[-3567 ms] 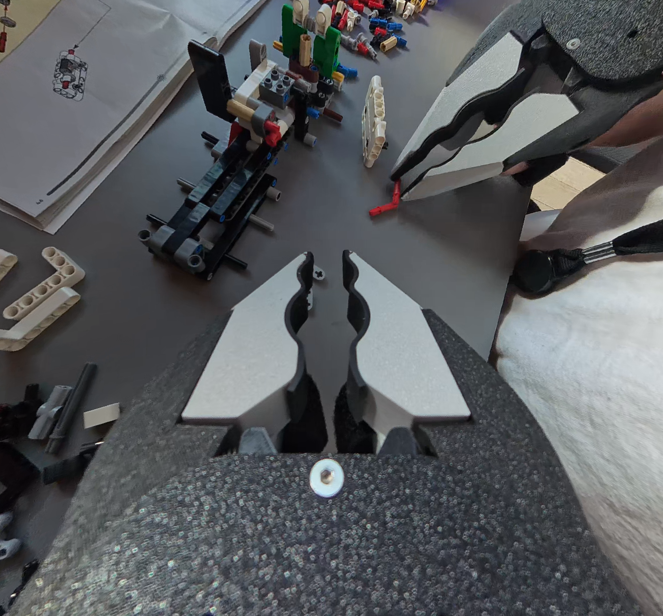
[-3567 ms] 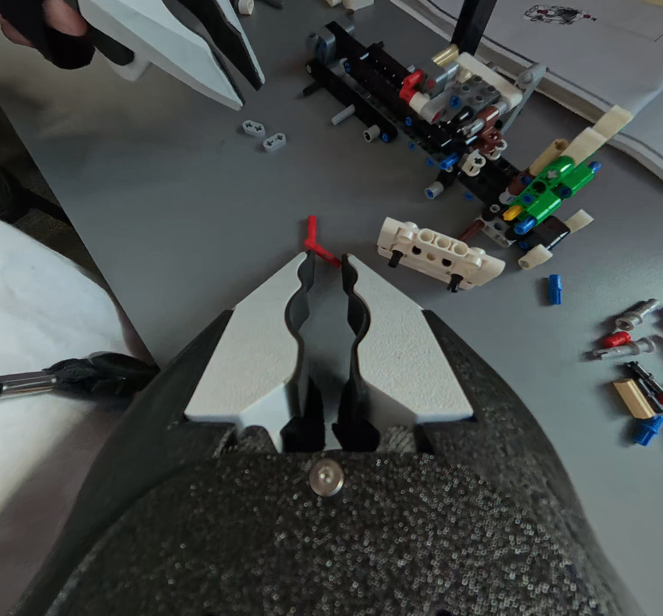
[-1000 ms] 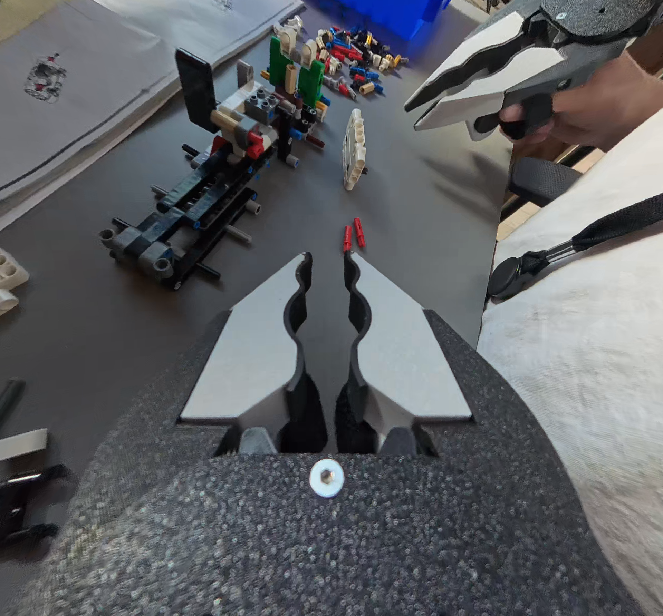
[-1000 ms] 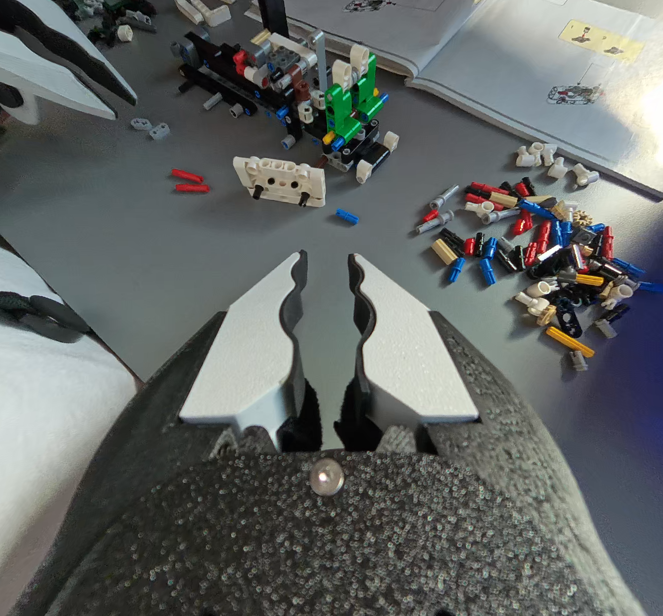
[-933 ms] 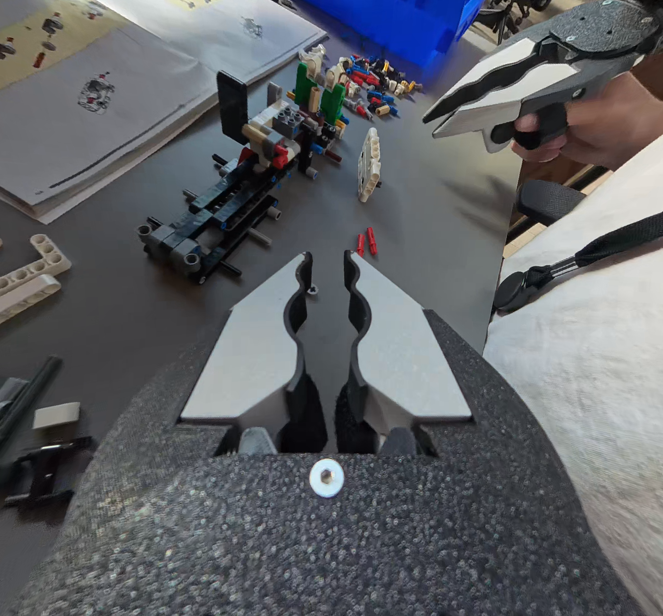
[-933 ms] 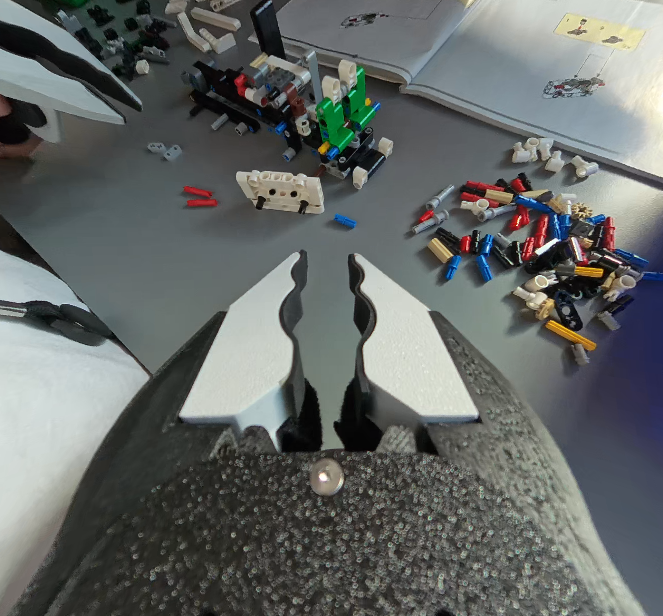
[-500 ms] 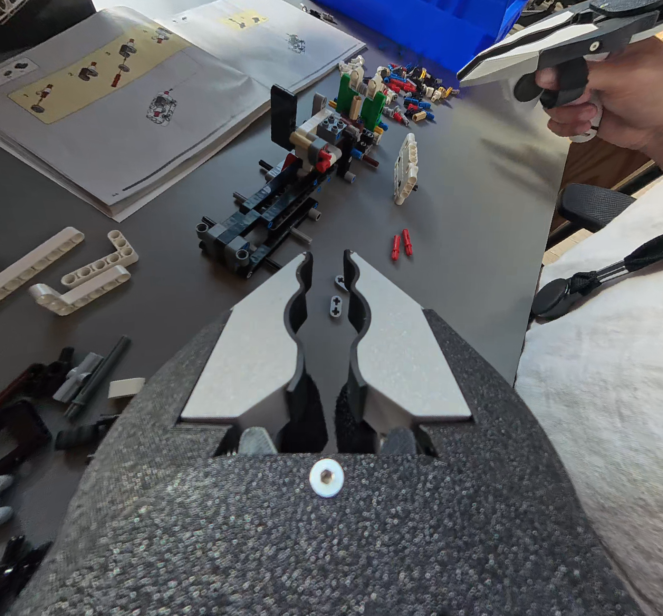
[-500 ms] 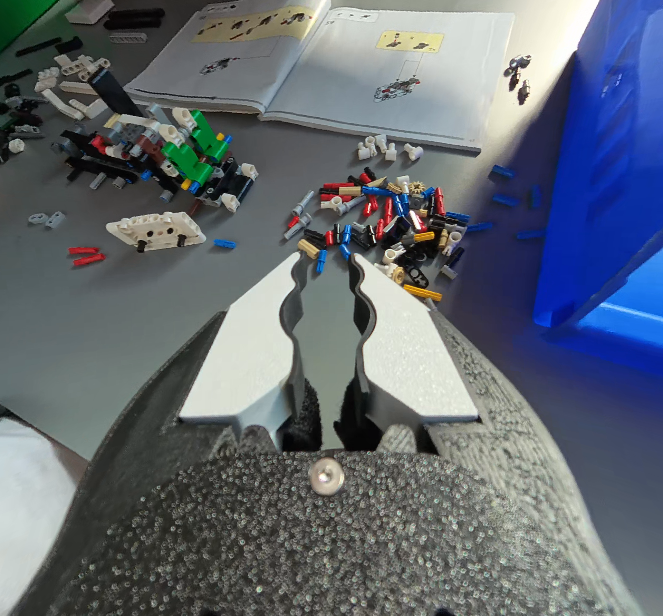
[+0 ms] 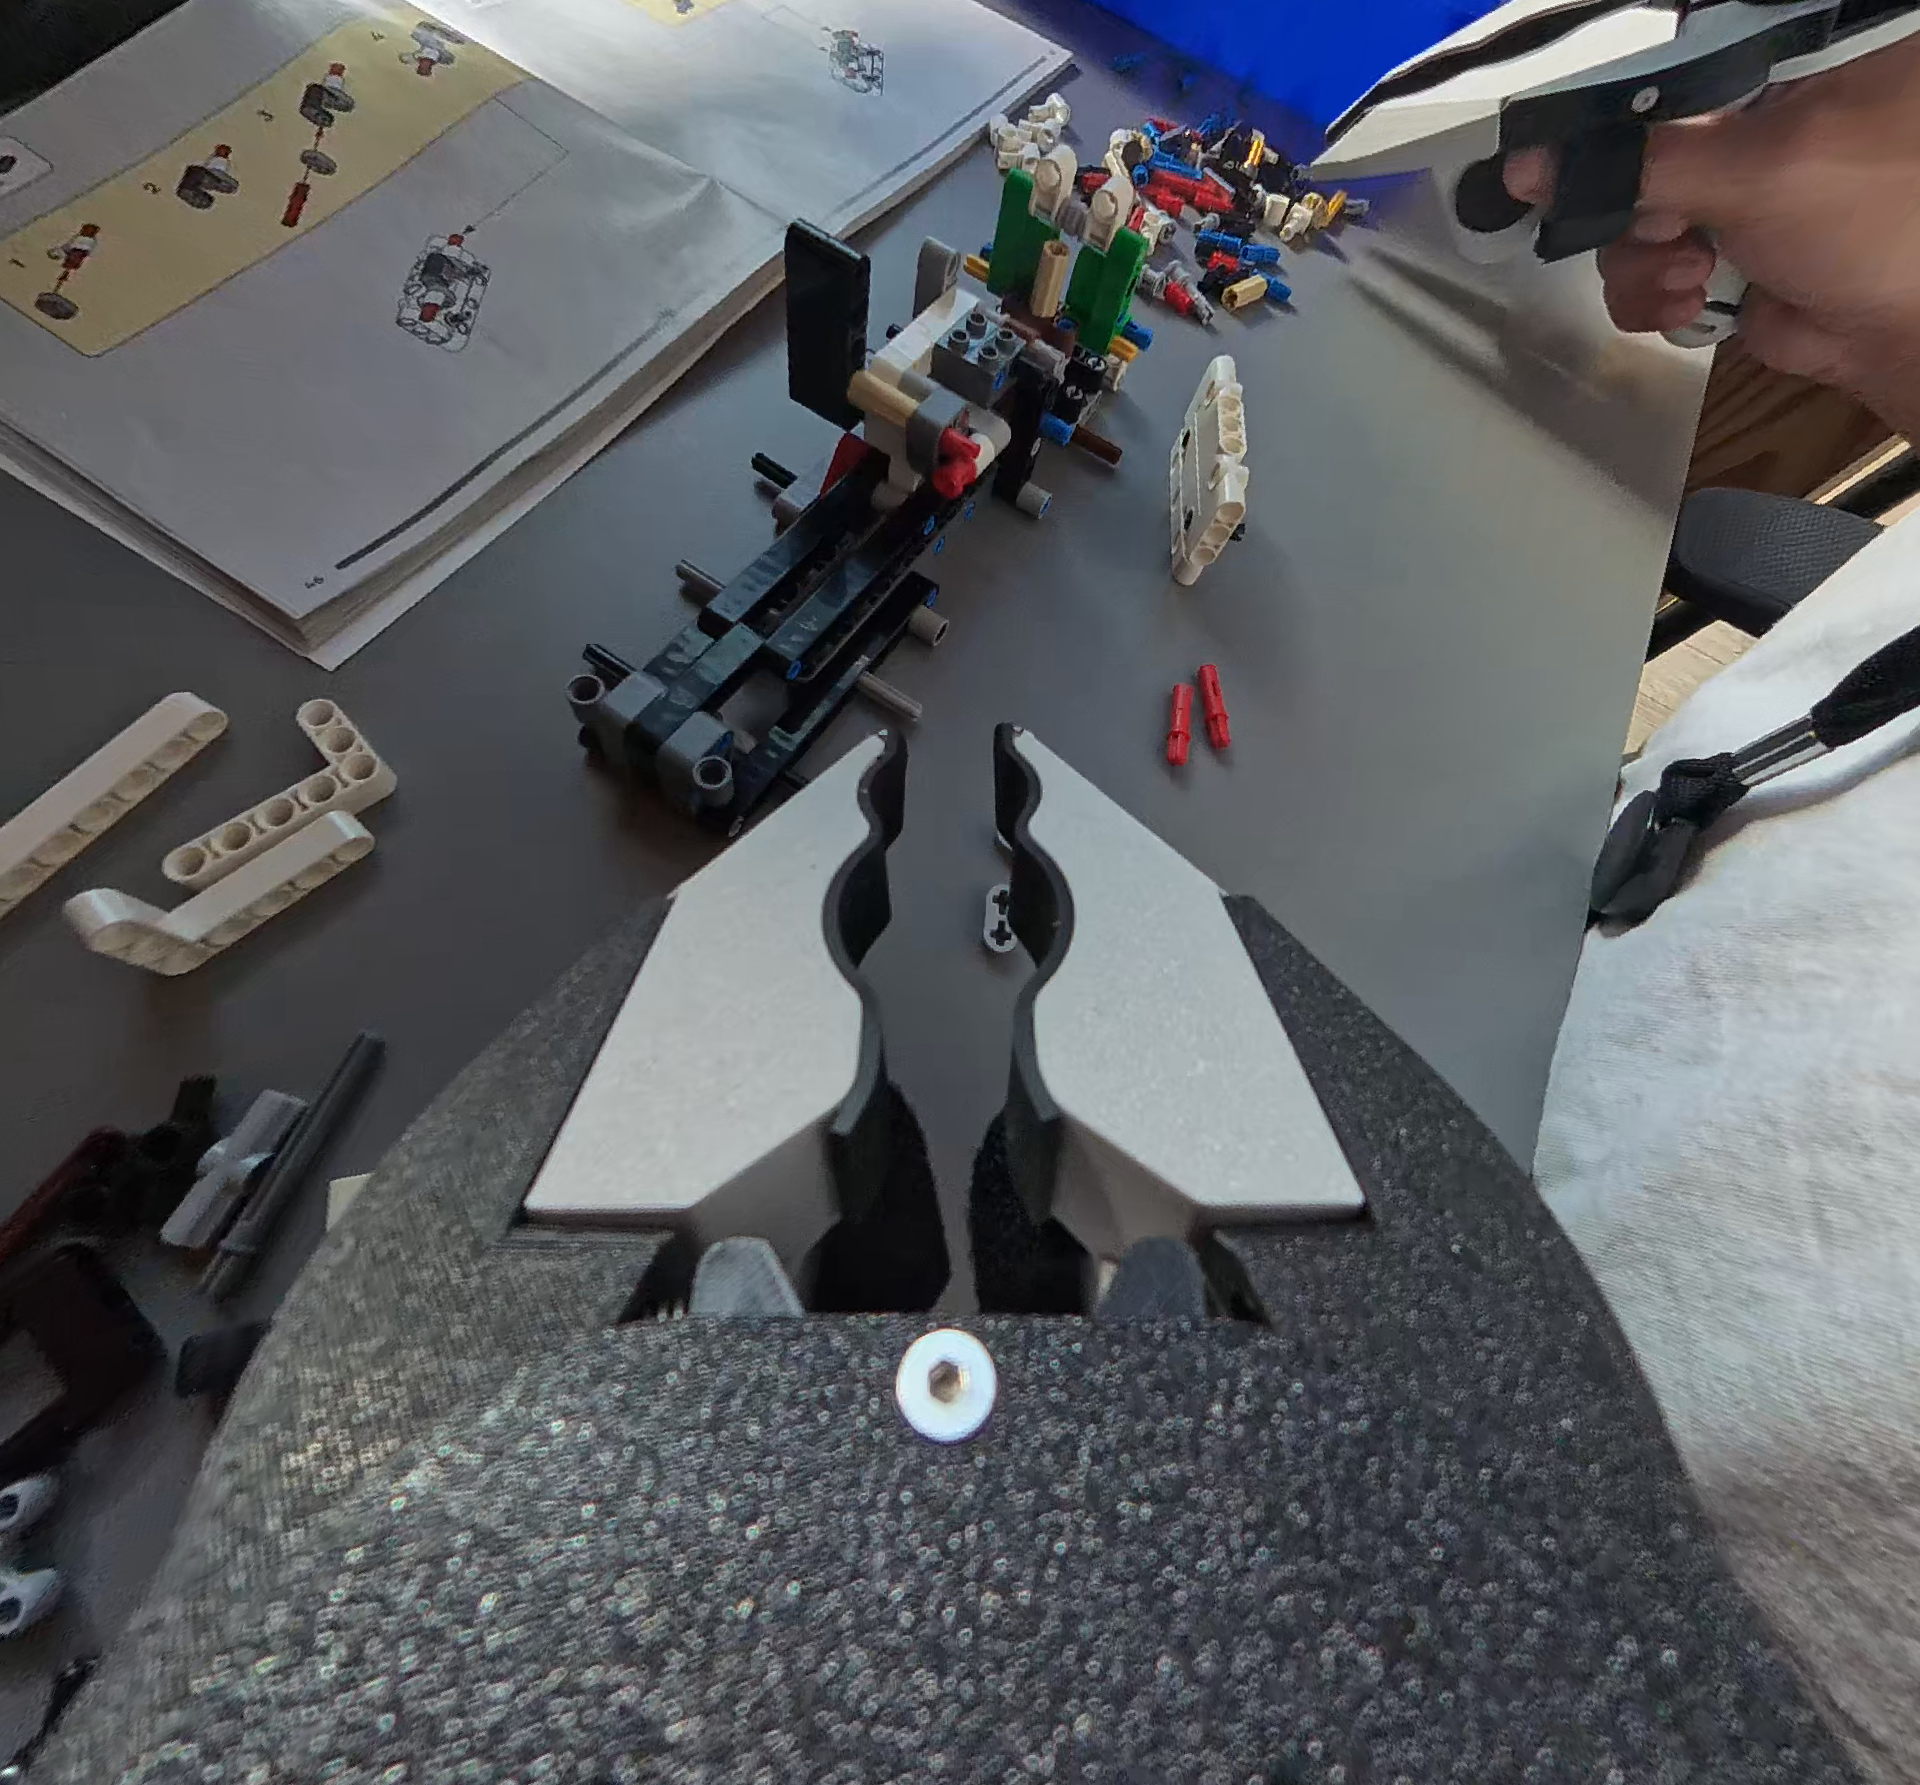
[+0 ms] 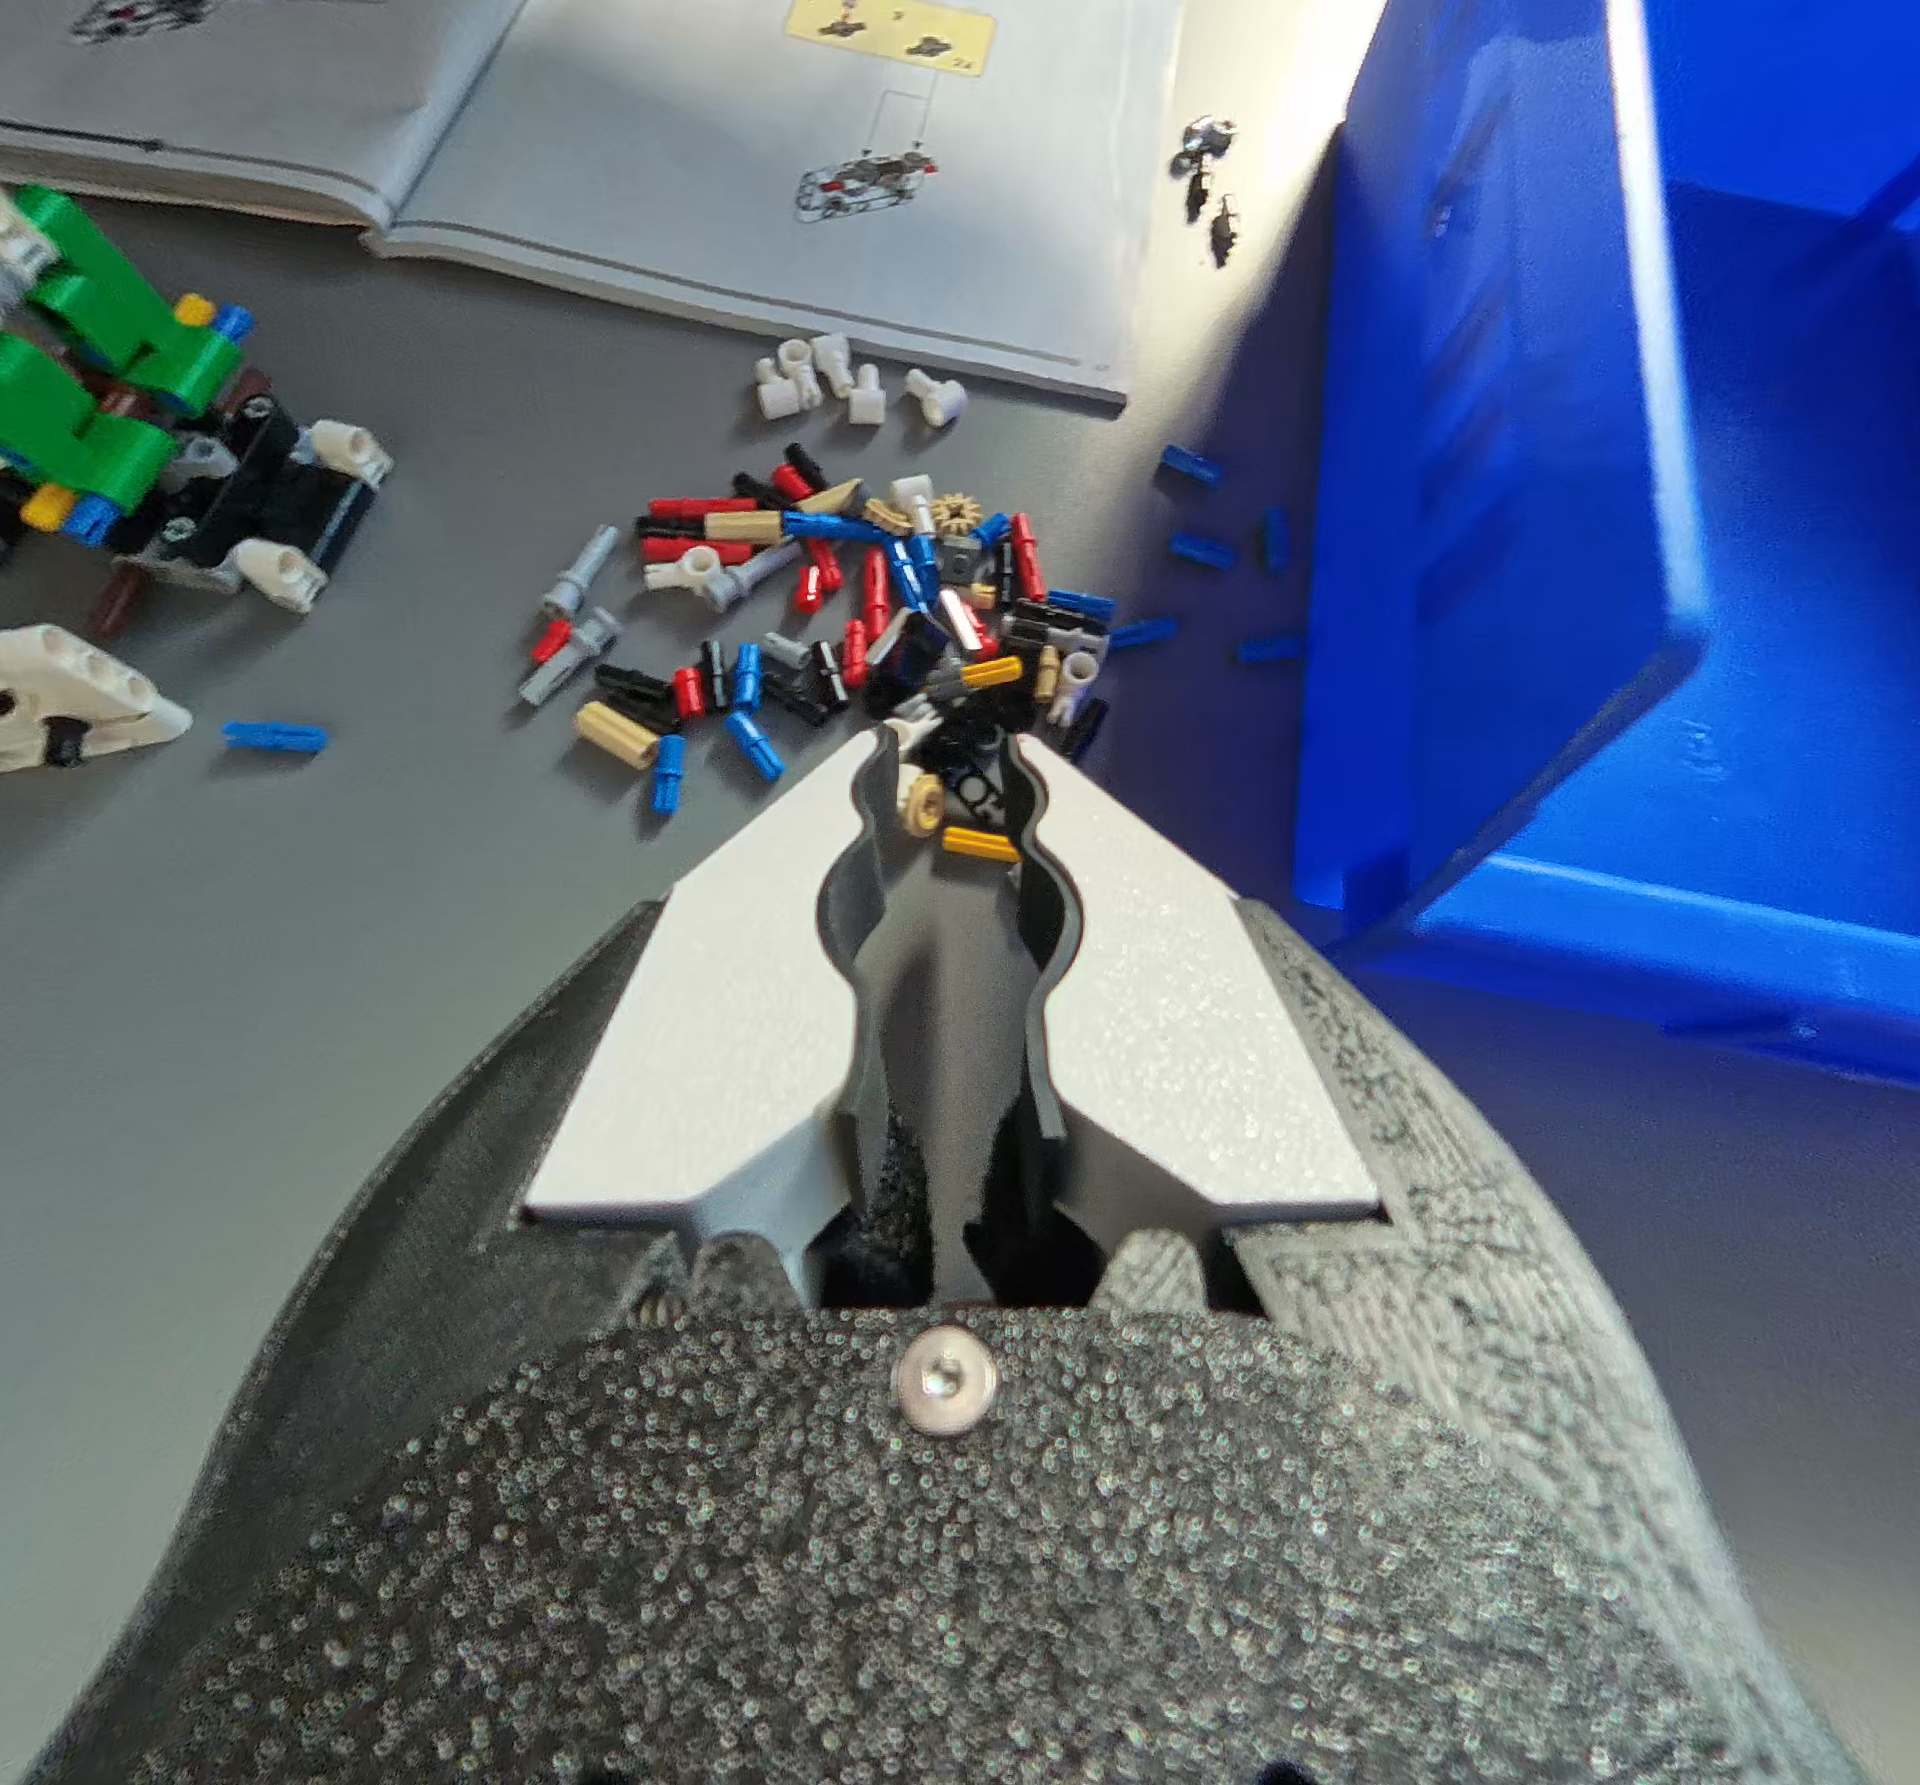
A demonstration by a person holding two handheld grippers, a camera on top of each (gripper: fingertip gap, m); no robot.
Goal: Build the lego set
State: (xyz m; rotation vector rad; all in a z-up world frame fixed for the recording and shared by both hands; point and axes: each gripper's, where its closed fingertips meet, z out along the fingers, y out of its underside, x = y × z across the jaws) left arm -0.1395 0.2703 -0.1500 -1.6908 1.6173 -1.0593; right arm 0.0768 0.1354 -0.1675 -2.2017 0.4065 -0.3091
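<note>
Left gripper (image 9: pixel 948 748) is hanging over the dark grey table (image 9: pixel 1403 696) with its jaws apart, nothing pinched. A small grey two-hole plastic link (image 9: pixel 1000 919) is lying flat between the fingers, by the right one. Just ahead-left is the black and grey brick-built chassis (image 9: pixel 790 613); two red plastic pins (image 9: pixel 1195 709) are lying ahead-right.

Right gripper (image 10: pixel 951 748) is also gaping, tips hovering over the near edge of a heap of small multicoloured plastic pins (image 10: pixel 852 592). A yellow ridged axle piece (image 10: pixel 980 844) is sitting between its fingers, unclamped. The blue plastic bin (image 10: pixel 1558 488) is standing off to its right, the open instruction booklet (image 10: pixel 727 125) further out.
</note>
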